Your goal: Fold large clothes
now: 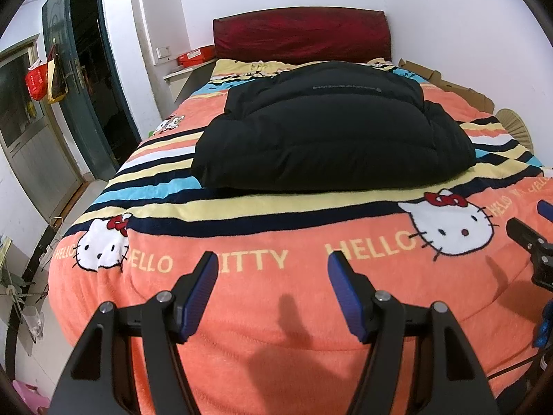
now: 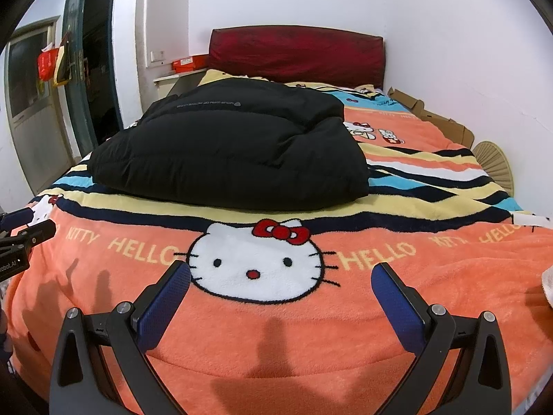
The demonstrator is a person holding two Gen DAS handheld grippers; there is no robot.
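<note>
A puffy black padded jacket lies folded into a thick bundle in the middle of the bed, also seen from the right wrist view as the jacket. My left gripper hovers over the near end of the orange cartoon-cat blanket, well short of the jacket, jaws open and empty. My right gripper hovers over the same blanket beside it, open and empty too. Each gripper shows at the edge of the other's view: the right one, the left one.
A dark red headboard cushion stands at the far end. Flattened cardboard and a woven fan lie along the right wall. An open doorway is at left, with bags hanging on the door. A red box rests on a shelf.
</note>
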